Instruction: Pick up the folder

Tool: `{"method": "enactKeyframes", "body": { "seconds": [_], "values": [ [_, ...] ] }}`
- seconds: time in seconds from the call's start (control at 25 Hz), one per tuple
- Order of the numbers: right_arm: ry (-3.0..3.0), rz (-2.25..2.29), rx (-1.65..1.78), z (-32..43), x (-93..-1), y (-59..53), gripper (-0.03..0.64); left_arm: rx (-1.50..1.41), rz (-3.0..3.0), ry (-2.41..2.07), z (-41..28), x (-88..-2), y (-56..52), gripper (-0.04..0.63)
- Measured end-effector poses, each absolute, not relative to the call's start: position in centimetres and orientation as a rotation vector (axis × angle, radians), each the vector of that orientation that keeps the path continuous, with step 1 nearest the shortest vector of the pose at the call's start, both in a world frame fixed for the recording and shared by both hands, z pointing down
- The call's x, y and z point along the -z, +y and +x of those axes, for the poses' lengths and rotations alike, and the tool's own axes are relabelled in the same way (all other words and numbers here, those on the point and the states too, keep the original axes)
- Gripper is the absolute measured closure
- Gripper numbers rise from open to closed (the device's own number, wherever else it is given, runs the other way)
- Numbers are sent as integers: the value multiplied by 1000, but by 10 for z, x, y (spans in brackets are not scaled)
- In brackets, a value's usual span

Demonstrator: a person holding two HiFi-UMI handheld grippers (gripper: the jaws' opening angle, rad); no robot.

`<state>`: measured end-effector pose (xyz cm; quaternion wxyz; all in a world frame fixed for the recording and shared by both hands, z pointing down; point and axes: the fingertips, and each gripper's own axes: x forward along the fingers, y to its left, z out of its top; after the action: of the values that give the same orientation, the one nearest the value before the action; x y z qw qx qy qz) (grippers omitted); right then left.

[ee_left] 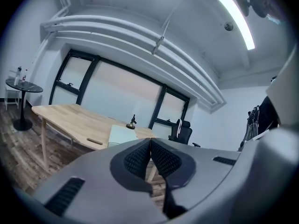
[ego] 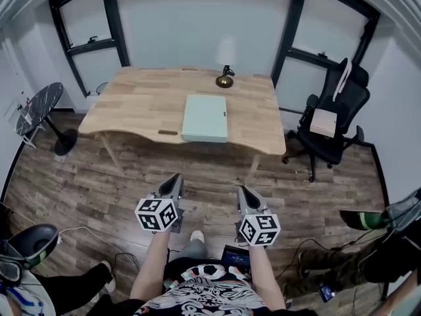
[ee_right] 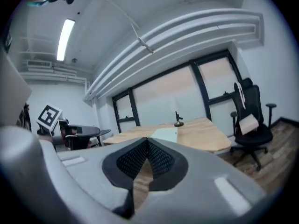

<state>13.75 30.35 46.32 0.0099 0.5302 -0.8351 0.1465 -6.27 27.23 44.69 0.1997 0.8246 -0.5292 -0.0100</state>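
Observation:
A pale green folder (ego: 205,118) lies flat near the front edge of the wooden table (ego: 145,104). It also shows in the left gripper view as the folder (ee_left: 120,135) and in the right gripper view as the folder (ee_right: 166,134). My left gripper (ego: 177,180) and right gripper (ego: 243,191) hover side by side over the floor, well short of the table. Both are shut with nothing between the jaws. The left gripper's tips (ee_left: 150,140) and the right gripper's tips (ee_right: 147,139) meet.
A small brass lamp (ego: 225,79) stands at the table's back edge. A black office chair (ego: 332,120) holding a box sits to the right. A round side table (ego: 41,108) stands at the left. Cables and people's legs lie on the wood floor near me.

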Motion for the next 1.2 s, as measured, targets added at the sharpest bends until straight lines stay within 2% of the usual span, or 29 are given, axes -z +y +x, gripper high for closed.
{"method": "enactKeyframes", "body": {
  "seconds": [0.12, 0.2, 0.44, 0.72, 0.92, 1.2],
  "values": [
    [-2511, 1674, -135, 138, -458, 299, 611, 8, 2310, -1472, -59, -451, 268, 587],
    [-2483, 1661, -56, 136, -459, 293, 611, -21, 2320, -1476, -58, -453, 261, 587],
    [-2586, 1528, -309, 121, -477, 254, 611, -80, 2288, -1555, -70, -469, 213, 586],
    [-2401, 1526, -292, 131, -509, 148, 611, -119, 2278, -1579, -75, -487, 99, 586],
    [-2347, 1698, -368, 141, -509, 61, 611, -226, 2188, -1600, -95, -511, 7, 588],
    [-2384, 1760, -477, 128, -506, -32, 611, -206, 2187, -1521, -116, -524, -83, 588]
  ]
}}
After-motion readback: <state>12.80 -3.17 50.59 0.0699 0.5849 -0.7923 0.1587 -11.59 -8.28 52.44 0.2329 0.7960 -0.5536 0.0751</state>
